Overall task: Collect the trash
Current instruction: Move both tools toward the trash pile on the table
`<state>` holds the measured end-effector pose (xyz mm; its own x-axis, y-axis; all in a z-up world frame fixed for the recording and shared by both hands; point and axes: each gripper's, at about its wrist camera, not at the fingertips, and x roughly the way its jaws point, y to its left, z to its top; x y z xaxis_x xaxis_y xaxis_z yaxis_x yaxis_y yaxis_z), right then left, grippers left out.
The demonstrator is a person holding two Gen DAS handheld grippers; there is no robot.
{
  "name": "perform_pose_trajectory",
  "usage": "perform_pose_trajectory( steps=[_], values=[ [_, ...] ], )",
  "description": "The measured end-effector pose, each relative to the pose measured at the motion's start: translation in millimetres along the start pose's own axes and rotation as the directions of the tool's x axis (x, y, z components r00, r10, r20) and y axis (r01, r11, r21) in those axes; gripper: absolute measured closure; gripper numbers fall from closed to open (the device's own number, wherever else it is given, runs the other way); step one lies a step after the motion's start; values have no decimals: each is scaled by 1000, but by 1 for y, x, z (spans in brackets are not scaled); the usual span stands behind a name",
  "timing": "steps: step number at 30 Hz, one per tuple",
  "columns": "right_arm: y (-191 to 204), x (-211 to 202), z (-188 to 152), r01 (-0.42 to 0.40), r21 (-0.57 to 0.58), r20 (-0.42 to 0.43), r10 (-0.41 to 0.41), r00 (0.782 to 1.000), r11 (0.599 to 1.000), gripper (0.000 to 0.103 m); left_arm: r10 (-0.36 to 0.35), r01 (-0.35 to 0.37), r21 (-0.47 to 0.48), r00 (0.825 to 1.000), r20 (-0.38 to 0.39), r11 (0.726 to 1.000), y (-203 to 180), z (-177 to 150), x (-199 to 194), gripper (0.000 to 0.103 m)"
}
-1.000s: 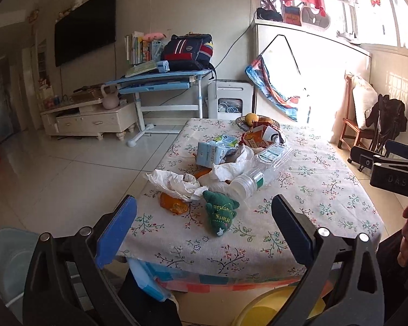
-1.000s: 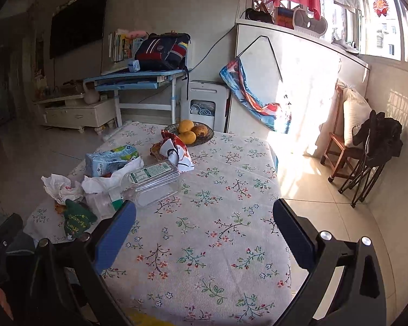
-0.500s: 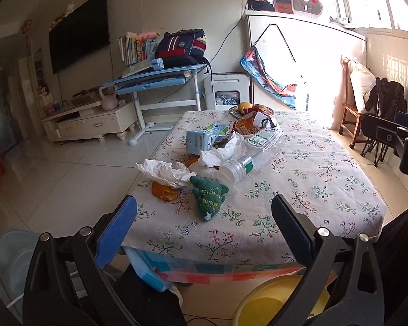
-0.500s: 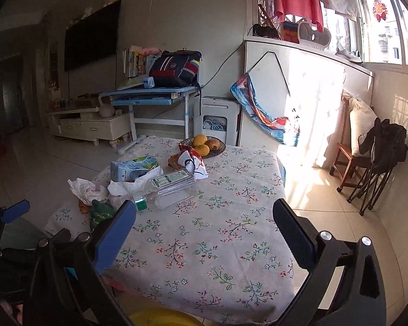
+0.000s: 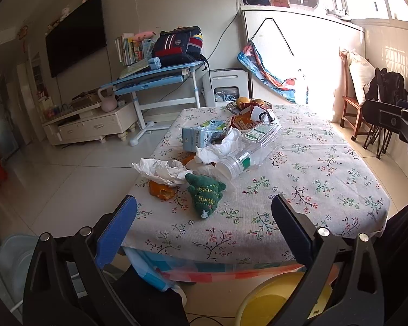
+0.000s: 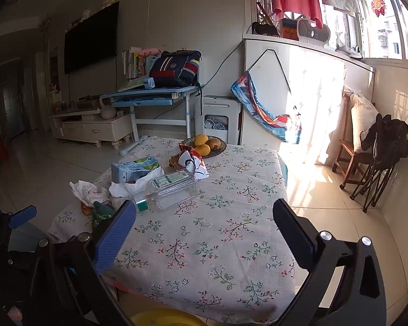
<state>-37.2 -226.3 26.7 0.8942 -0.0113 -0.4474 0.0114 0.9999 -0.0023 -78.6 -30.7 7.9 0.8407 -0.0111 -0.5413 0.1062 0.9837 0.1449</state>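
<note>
Trash lies in a cluster on the floral tablecloth (image 5: 312, 190): crumpled white tissue (image 5: 160, 169), orange peel (image 5: 161, 190), a clear plastic bottle (image 5: 247, 152) lying on its side, a blue carton (image 5: 201, 135) and a red snack wrapper (image 5: 247, 116). A green knitted toy (image 5: 205, 193) lies nearest the front edge. My left gripper (image 5: 204, 222) hangs open before the table's near edge, empty. My right gripper (image 6: 204, 231) is open over the tablecloth (image 6: 231, 231), right of the bottle (image 6: 171, 190) and tissue (image 6: 87, 193). The left gripper's blue finger (image 6: 21, 213) shows at the right view's left edge.
A yellow bin (image 5: 280, 298) stands on the floor below the table's near edge. A fruit bowl (image 6: 209, 145) sits at the far side. A wooden chair (image 6: 353, 149) with a folding stool stands right. A blue desk (image 5: 155, 78) and TV cabinet (image 5: 89, 125) stand behind.
Both grippers have pulled back and risen a little from the table; the trash pile looks farther off. Both stay open and empty. Nothing on the table has moved.
</note>
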Motion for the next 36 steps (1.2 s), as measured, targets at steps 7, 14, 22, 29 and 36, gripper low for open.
perform_pose_trajectory(
  steps=[7, 14, 22, 29, 36],
  values=[
    [4, 1, 1, -2, -11, -21, 2, 1000, 1000, 6, -1, 1, -2, 1000, 1, 1000, 0, 0, 0, 7],
    [8, 5, -1, -11, -26, -52, 10, 999, 1000, 6, -9, 9, -22, 1000, 4, 1000, 4, -1, 1, 7],
    [15, 11, -4, -18, -50, -85, 14, 996, 999, 6, -19, 19, -93, 1000, -1, 996, 20, 0, 3, 7],
    [24, 18, -8, -24, -82, -121, 14, 993, 996, 6, -1, 1, -112, 1000, -6, 994, 31, -1, 6, 7],
    [39, 26, -13, -25, -141, -161, 2, 987, 990, 6, 30, -32, -107, 999, -19, 994, 42, -2, 12, 7]
  ],
)
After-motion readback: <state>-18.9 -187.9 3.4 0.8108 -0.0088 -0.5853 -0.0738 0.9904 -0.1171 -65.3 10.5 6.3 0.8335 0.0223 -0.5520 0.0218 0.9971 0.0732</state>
